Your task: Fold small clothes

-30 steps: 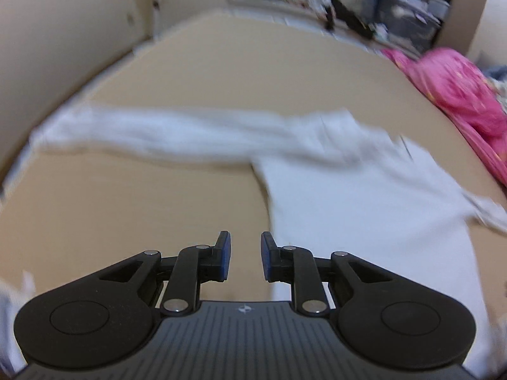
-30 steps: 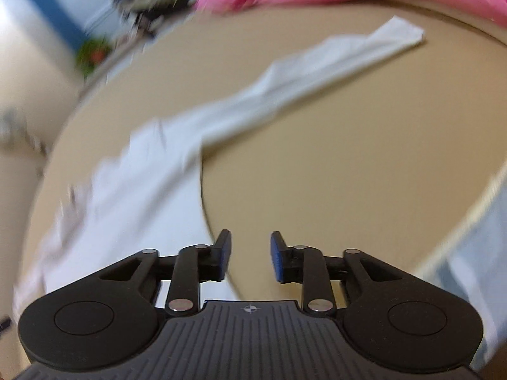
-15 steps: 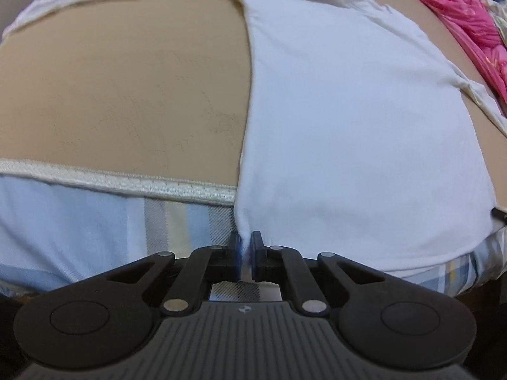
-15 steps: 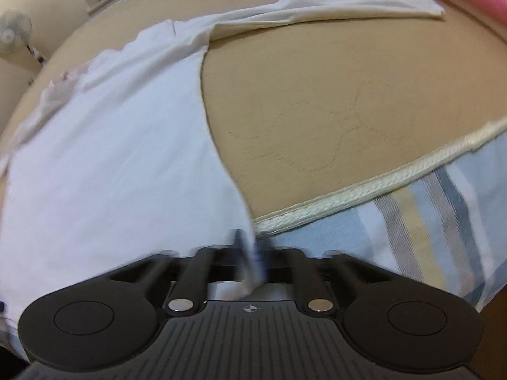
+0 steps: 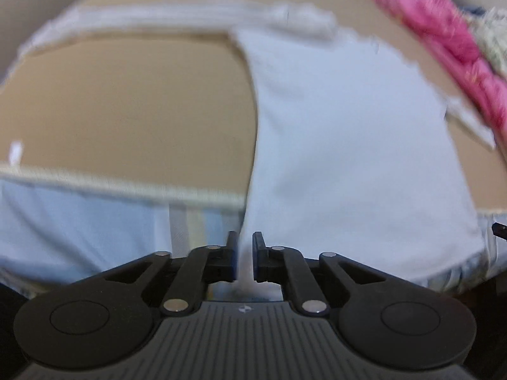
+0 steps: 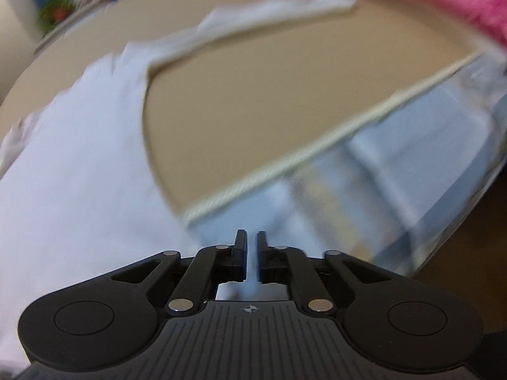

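Your white long-sleeved shirt [image 5: 348,133] lies spread flat on the tan mattress [image 5: 126,110], its hem hanging over the near edge onto the blue striped sheet [image 5: 79,228]. One sleeve runs out to each side, so two in all. A pink blanket [image 5: 450,41] is bunched at the far edge, just beside one sleeve but not on the shirt. A potted plant [image 6: 55,12] sits well away in the background. Your left gripper [image 5: 244,247] has its jaws nearly together with the hem corner between them, apparently pinched. Your right gripper [image 6: 250,247] is likewise narrowed on the other hem corner; blur keeps me from confirming either grip
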The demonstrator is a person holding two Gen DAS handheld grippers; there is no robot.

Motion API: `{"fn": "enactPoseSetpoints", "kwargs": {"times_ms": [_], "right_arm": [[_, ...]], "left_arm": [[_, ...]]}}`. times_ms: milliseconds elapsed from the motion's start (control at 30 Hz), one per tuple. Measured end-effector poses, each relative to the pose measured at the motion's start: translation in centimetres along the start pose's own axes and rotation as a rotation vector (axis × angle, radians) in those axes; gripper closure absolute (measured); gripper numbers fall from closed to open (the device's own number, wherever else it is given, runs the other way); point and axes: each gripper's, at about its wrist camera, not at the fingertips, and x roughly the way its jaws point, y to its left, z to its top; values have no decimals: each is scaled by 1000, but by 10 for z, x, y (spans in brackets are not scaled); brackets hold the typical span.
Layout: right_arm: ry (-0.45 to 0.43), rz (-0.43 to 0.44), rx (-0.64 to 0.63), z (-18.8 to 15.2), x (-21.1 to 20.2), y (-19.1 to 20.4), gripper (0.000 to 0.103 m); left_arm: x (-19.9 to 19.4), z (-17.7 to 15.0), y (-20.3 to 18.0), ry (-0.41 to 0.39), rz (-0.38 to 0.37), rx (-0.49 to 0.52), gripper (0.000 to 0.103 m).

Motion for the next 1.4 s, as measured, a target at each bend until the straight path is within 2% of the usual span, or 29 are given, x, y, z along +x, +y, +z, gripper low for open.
{"fn": "enactPoseSetpoints", "kwargs": {"times_ms": [67, 133, 200, 233, 267, 300, 333, 367, 400, 500, 600, 700, 733, 767, 800, 867, 967, 1067, 1100, 1167, 1200, 1267, 1333, 1400], "right_arm": [[-95, 77, -17, 2, -15, 7, 92], [-122, 177, -73, 2, -20, 18, 82], [-48, 260, -90, 0, -8, 28, 76], [22, 271, -90, -2, 4, 31, 74], [105, 242, -102, -6, 19, 34, 72], [188, 174, -127, -11, 35, 38, 72], [219, 127, -150, -15, 43, 39, 74], [210, 119, -152, -13, 42, 42, 73], [187, 119, -148, -9, 36, 45, 73], [37, 139, -143, 4, 12, 52, 72], [-80, 202, -139, 18, -5, 63, 72], [-170, 247, -161, 42, -9, 82, 73], [-204, 263, -163, 54, -10, 88, 79], [-238, 284, -168, 65, -10, 95, 93], [-261, 306, -178, 78, -8, 101, 97], [-304, 341, -187, 104, -6, 118, 98], [-336, 376, -200, 143, 21, 136, 97], [-338, 401, -236, 181, 59, 156, 97], [-326, 403, -254, 191, 77, 165, 95], [-273, 386, -279, 214, 114, 183, 79], [-251, 379, -282, 223, 131, 190, 77], [-202, 370, -303, 238, 167, 209, 70], [-164, 339, -331, 246, 198, 224, 67], [-124, 302, -342, 247, 225, 239, 65]], "left_arm": [[-6, 4, -3, -43, -66, -7, 86], [3, 7, -12, -31, -85, 13, 86], [23, 11, -20, 18, -62, 36, 86], [34, 10, -24, 59, -46, 39, 85], [48, 12, -26, 120, -14, 37, 84], [61, 12, -24, 184, 18, 34, 84], [70, 15, -22, 220, 35, 29, 83], [68, 18, -22, 211, 33, 16, 83], [62, 22, -21, 181, 23, 5, 83], [36, 36, -14, 31, -25, -36, 83], [23, 60, -13, -84, -35, -41, 85], [16, 98, -18, -183, -51, -28, 99], [14, 109, -21, -217, -50, -11, 99], [15, 124, -24, -254, -42, 9, 99], [19, 141, -29, -284, -32, 27, 99], [28, 176, -35, -322, -10, 57, 99], [53, 229, -39, -316, -41, 61, 98], [89, 272, -45, -319, -25, 70, 96], [104, 285, -47, -307, -38, 76, 92], [135, 305, -47, -276, -45, 67, 80], [153, 317, -48, -257, -50, 63, 75], [183, 332, -49, -220, -46, 63, 73], [209, 340, -47, -184, -30, 78, 58], [233, 345, -47, -158, -28, 110, 59]]}}
